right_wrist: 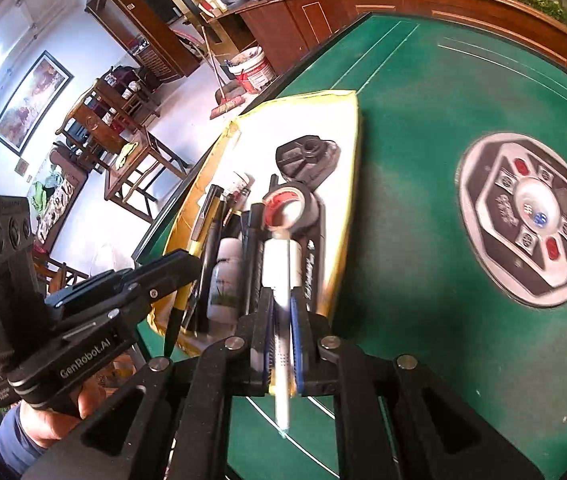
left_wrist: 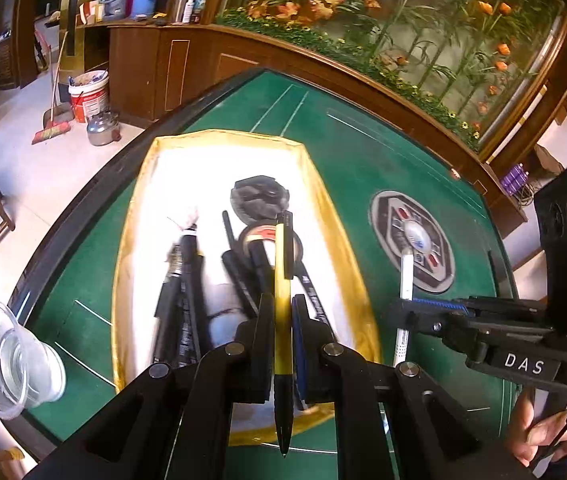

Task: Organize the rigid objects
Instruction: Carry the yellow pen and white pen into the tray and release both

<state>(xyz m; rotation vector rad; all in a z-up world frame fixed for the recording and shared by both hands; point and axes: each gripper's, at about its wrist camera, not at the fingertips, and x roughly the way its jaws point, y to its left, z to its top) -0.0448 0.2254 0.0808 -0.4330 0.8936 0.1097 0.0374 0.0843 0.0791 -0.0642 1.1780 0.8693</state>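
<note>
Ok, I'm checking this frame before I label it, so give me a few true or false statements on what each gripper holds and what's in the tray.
1. The left gripper is shut on a yellow and black pen. True.
2. The right gripper is open and holds nothing. False: it is shut on a white pen.
3. A roll of tape lies in the gold-rimmed tray. True.
4. The tray sits on a bare wooden table. False: it rests on a green felt table.
5. A clear plastic cup stands inside the tray. False: it lies outside the tray, at the table's edge.
</note>
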